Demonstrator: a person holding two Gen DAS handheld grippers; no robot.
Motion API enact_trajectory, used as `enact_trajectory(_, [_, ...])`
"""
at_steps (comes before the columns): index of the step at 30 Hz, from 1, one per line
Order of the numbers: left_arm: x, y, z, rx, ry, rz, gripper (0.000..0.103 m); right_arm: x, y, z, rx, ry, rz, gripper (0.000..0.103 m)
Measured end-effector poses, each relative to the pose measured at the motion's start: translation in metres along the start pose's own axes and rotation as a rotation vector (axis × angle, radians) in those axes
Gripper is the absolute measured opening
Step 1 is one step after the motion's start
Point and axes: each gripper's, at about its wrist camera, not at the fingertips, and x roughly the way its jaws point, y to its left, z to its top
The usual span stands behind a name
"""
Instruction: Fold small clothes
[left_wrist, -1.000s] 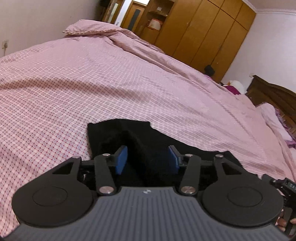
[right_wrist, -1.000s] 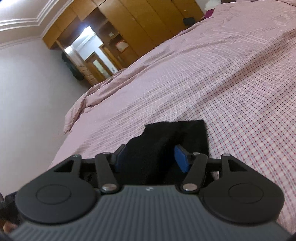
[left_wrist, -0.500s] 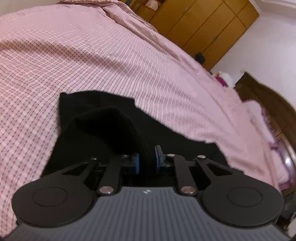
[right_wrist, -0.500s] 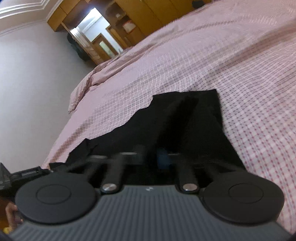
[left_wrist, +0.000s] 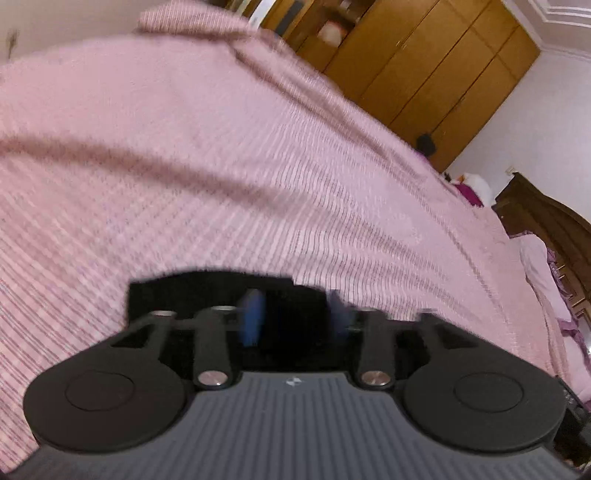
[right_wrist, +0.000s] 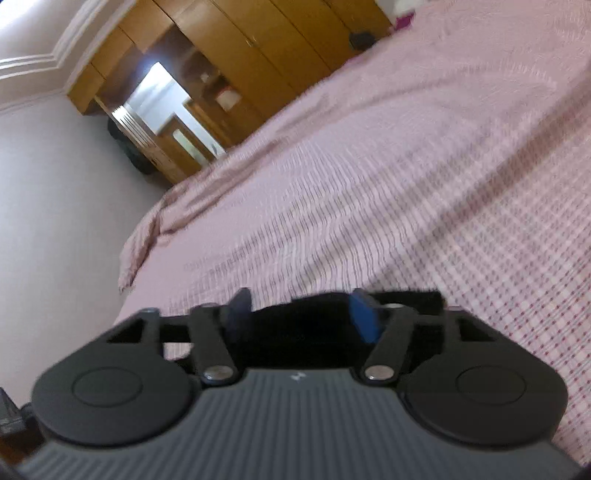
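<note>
Blue pads stand wide apart on the left claw (left_wrist: 293, 317) now, nothing between them; half a second ago they were pinched shut on the black fabric garment (left_wrist: 207, 295). The right claw (right_wrist: 301, 317) has likewise sprung open and grips nothing. Both look freshly released and lifting back, blurred with motion. That small dark garment lies flat on the near part of the pink checked bedspread (left_wrist: 258, 166), so I'd judge one fold just laid down.
</note>
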Motion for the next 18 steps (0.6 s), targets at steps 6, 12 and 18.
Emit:
enact_trajectory(6, [-0.03, -0.016, 0.0, 0.137, -0.082, -0.022, 0.067, -0.014, 0.009, -0.009, -0.151, 0.021, 0.024, 0.064])
enact_trajectory(12, [-0.012, -0.034, -0.031, 0.281, -0.035, 0.038, 0.066, -0.016, 0.031, -0.026, -0.317, 0.057, 0.084, 0.063])
enact_trajectory(18, [0.019, -0.021, -0.057, 0.323, 0.004, 0.125, 0.065, -0.008, 0.045, -0.037, -0.437, 0.119, 0.112, 0.052])
